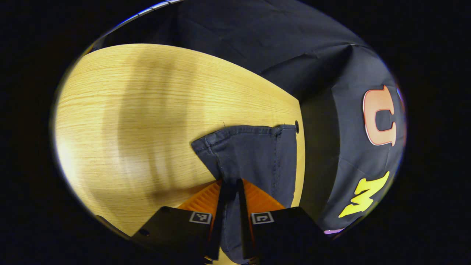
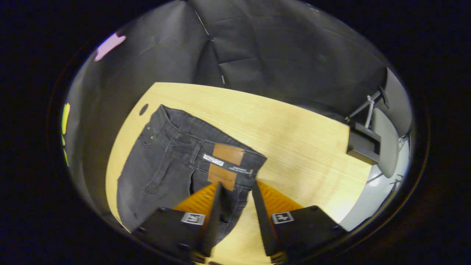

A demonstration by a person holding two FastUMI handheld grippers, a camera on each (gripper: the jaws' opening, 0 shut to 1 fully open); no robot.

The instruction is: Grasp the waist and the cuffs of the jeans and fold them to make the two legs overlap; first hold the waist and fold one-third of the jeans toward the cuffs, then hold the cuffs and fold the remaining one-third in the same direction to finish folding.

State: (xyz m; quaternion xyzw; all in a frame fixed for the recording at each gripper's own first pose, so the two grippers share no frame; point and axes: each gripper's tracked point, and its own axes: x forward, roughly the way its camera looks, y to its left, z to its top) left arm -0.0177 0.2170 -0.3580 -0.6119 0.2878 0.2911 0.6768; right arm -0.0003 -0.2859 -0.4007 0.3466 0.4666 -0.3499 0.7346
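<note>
The dark jeans (image 2: 165, 158) lie flat on the wooden table (image 2: 294, 136), waist toward me in the right gripper view, a brown leather patch (image 2: 226, 165) on the waistband. My right gripper (image 2: 237, 186) hovers open over the waistband's corner; denim lies under and between its spread fingers. In the left gripper view a hemmed cuff end of the jeans (image 1: 250, 151) rests near the table's (image 1: 147, 110) right edge. My left gripper (image 1: 232, 182) is shut on this cuff, with denim pinched in the narrow gap between its fingers.
A small round hole (image 1: 296, 126) marks the table corner beside the cuff, and another hole (image 2: 143, 109) lies near the waist. A grey chair and a dark stand (image 2: 368, 143) are beyond the table's right end. Bare wood stretches right of the jeans.
</note>
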